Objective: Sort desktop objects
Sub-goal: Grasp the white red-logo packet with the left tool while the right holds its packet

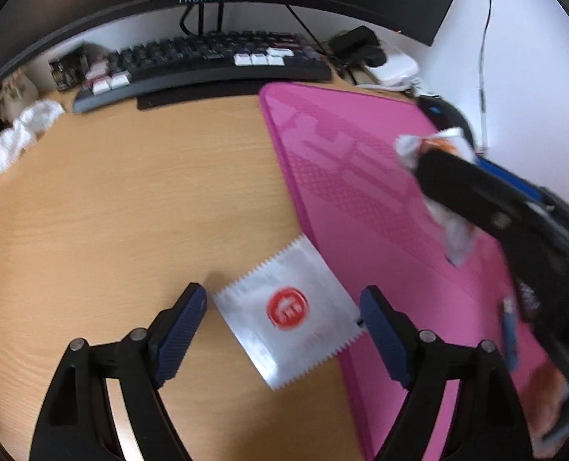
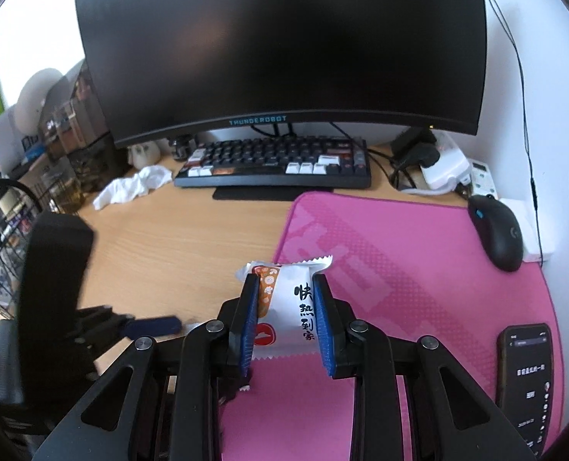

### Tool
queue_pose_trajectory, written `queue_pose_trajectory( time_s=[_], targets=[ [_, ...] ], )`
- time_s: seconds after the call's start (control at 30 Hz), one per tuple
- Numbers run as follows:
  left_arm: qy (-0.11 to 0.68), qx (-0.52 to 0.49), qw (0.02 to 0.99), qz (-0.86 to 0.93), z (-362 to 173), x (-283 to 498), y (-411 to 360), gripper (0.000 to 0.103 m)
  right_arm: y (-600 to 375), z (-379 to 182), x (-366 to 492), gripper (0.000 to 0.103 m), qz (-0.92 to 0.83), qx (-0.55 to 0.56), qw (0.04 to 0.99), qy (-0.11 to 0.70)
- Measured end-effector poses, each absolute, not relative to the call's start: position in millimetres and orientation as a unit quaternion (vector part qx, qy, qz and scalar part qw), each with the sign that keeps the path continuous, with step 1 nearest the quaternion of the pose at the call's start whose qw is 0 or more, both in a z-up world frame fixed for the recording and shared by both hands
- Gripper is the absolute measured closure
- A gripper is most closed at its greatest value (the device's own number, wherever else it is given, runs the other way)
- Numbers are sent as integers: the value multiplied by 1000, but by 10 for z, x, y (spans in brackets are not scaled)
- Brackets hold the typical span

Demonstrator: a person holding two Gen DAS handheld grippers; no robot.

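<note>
While clamped between the blue ribbed pads of the right gripper (image 2: 287,319), a white snack packet with black printed characters, an orange patterned edge and a red logo (image 2: 298,303) raised clear of the pink textured desk mat (image 2: 419,269), zigzag-cut top end pointing toward the monitor. Seen from the left wrist, the same packet (image 1: 430,153) sticking out of the right gripper (image 1: 434,176) above the mat (image 1: 346,176), blurred. Lower down, the left gripper (image 1: 283,309) spread wide, its dark blue ribbed pads standing on either side of a flat silver foil sachet with serrated ends and a round red logo (image 1: 288,307); not gripping it, though whether the right pad touches the sachet's edge is hard to tell. Sachet lying tilted on the light wooden desk (image 1: 130,211), one corner overlapping the mat's left border. At the back of the desk, a dark mechanical keyboard with a few white keys (image 2: 277,161) beneath a black curved monitor (image 2: 284,46). Left of the keyboard, a crumpled white tissue (image 2: 134,188). On the mat's far right, a black computer mouse (image 2: 496,230); on its near right, a black smartphone with a lit screen (image 2: 524,384). Behind the mouse, a white power strip with black plugs (image 2: 438,169).
</note>
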State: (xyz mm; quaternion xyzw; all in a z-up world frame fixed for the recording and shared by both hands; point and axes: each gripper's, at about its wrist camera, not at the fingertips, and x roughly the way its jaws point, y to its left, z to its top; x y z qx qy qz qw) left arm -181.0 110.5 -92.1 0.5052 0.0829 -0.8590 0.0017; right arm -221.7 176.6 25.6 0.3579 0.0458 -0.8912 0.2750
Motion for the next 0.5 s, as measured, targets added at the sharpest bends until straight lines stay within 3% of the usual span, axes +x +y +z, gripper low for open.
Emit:
queue_pose_trajectory(
  time_s=[0.03,0.23,0.3,0.43,0.5],
  targets=[
    [66,505,12,-861,-932,-1819,1139,22,1777,256,-2218,76,-891,357,277,43],
    [35,502,-23,-864,-884,-1808,1262,66,1845,247,-2208,75,-890,354,285,32],
    [28,503,-31,-863,-869,-1817,1273,70,1841,235,-2192,75,-889,356,288,31],
    [7,503,-28,-864,-834,-1761,1299,88,1815,227,-2159,75,-887,355,294,33],
    [-4,496,-16,-868,-803,-1728,1261,89,1806,222,-2150,75,-887,355,293,35]
  ],
)
